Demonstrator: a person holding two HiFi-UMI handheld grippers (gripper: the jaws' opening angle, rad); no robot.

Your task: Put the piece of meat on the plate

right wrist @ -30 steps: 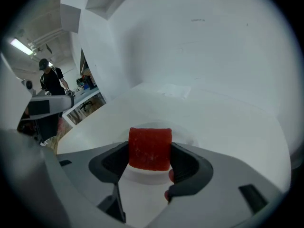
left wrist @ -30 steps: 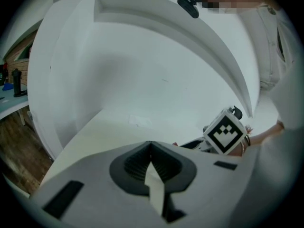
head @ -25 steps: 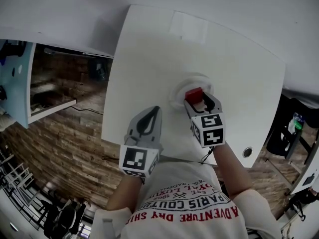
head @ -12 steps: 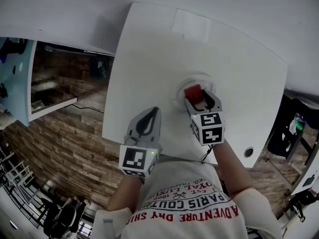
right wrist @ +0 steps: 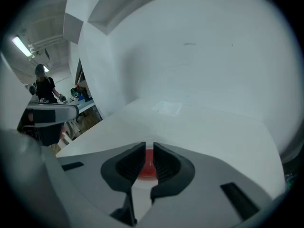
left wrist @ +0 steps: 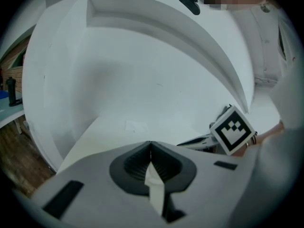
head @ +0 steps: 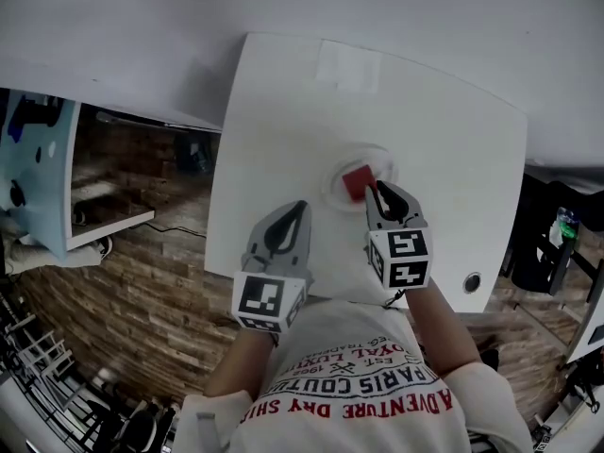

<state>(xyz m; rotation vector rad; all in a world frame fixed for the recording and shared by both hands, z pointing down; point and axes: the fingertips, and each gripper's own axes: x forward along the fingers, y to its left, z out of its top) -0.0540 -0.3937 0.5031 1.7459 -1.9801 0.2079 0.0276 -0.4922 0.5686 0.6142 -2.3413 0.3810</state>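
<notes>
The red piece of meat (head: 357, 181) lies on the small white plate (head: 378, 156) in the middle of the white table (head: 453, 159). My right gripper (head: 385, 193) hovers just on the near side of the plate, apart from the meat. Its jaws are closing, with a narrow gap and nothing between them. In the right gripper view the meat (right wrist: 148, 166) shows red through that gap, beyond the jaws of the right gripper (right wrist: 149, 152). My left gripper (head: 293, 209) is shut and empty over the table's near left part. Its jaws meet in the left gripper view (left wrist: 151, 148).
A pale paper patch (head: 347, 62) lies at the table's far side. A round hole (head: 471, 282) sits near the front right corner. Wood floor (head: 142, 281) runs past the table's left edge. The right gripper's marker cube (left wrist: 232, 129) shows in the left gripper view.
My right gripper has drawn back from the meat and risen, and its wide jaws have narrowed. The meat stays on the plate. The left gripper has risen slightly.
</notes>
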